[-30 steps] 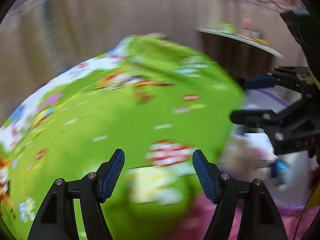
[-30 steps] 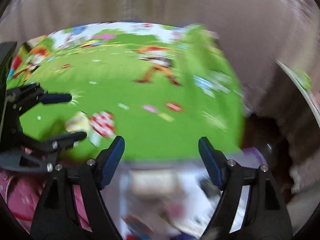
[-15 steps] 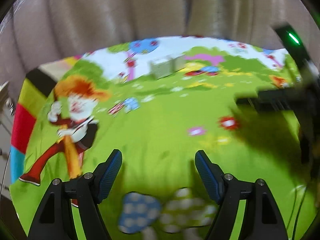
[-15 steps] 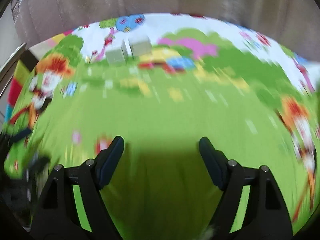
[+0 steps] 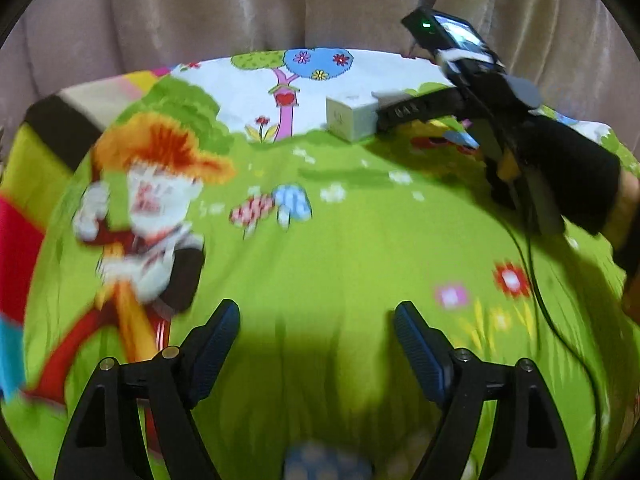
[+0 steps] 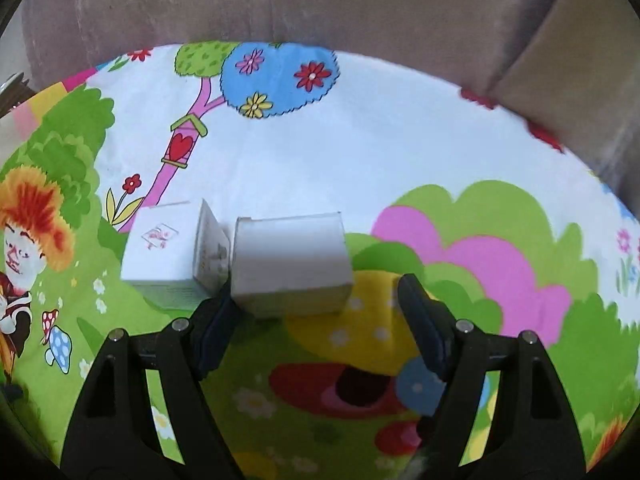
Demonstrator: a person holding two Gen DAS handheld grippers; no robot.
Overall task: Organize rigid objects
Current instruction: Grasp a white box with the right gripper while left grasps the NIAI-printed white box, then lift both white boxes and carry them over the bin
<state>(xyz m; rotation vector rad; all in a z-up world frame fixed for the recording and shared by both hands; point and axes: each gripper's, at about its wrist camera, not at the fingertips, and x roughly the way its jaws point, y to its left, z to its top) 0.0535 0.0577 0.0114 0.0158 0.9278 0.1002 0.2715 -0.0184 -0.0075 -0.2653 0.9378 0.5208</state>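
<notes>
Between closing right gripper (image 6: 316, 312) jaws, white box (image 6: 290, 264)

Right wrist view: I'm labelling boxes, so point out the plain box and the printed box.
Plain box (image 6: 290, 258), right wrist view, on its blank top face.
Printed box (image 6: 160, 246), right wrist view, on its top face below the red print.

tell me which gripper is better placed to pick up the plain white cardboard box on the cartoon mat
Right, likely. The right gripper already reaches the plain white cardboard box, its closing jaws not yet around it. The left gripper is opening over bare cartoon mat, far from both boxes.
</notes>
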